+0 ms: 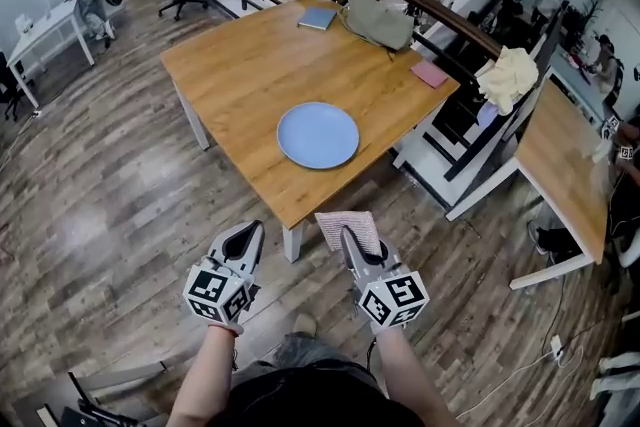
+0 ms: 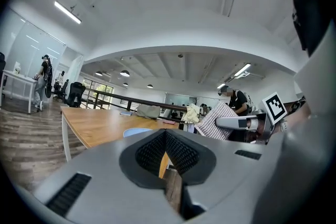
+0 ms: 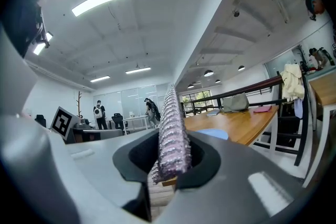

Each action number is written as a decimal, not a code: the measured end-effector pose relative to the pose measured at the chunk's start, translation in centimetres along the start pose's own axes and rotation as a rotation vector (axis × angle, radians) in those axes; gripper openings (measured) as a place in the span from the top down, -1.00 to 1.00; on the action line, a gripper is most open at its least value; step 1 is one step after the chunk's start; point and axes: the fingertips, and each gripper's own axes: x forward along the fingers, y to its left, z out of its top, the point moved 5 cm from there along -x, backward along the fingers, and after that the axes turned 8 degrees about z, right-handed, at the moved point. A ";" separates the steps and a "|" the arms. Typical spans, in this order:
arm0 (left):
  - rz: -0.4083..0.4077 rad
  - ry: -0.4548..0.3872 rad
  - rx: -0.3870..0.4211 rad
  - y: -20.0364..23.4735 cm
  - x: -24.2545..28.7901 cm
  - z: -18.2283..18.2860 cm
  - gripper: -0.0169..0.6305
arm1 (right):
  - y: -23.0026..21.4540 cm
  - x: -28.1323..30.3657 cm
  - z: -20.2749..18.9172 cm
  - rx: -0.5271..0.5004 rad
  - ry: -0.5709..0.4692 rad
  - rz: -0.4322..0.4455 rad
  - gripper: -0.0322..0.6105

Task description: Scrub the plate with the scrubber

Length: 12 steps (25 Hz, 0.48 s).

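A round blue plate (image 1: 318,135) lies on the wooden table (image 1: 240,65), near its front edge. Both grippers hang in front of the table, over the floor and short of the plate. My right gripper (image 1: 347,237) is shut on the scrubber (image 1: 349,227), a pinkish ribbed pad that stands on edge between the jaws (image 3: 172,128). My left gripper (image 1: 250,231) is shut with nothing in it, its pads (image 2: 181,150) meeting in a point. The plate shows low ahead in the left gripper view (image 2: 137,132) and the right gripper view (image 3: 212,133).
On the table's far side lie a blue book (image 1: 317,18), a grey bag (image 1: 380,22) and a pink item (image 1: 430,73). A dark railing (image 1: 420,0) with a cream cloth (image 1: 508,77) and stairs run behind; a second table (image 1: 560,165) stands at right.
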 end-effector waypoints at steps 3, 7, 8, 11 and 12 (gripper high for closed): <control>-0.003 -0.005 -0.004 0.3 2.1 0.1 0.96 | -1.7 1.4 0.1 -0.002 0.000 0.007 0.67; -0.007 0.010 -0.005 0.7 4.3 -0.1 0.96 | -3.0 2.9 0.2 0.002 0.008 0.019 0.67; -0.008 0.016 -0.005 0.8 4.7 -0.1 0.96 | -3.3 3.2 0.2 0.002 0.011 0.020 0.67; -0.018 0.024 -0.006 1.0 5.8 -0.2 0.96 | -4.0 3.8 0.1 0.008 0.018 0.014 0.67; -0.022 0.025 -0.005 1.1 6.1 -0.1 0.96 | -4.3 4.0 0.1 0.011 0.020 0.010 0.67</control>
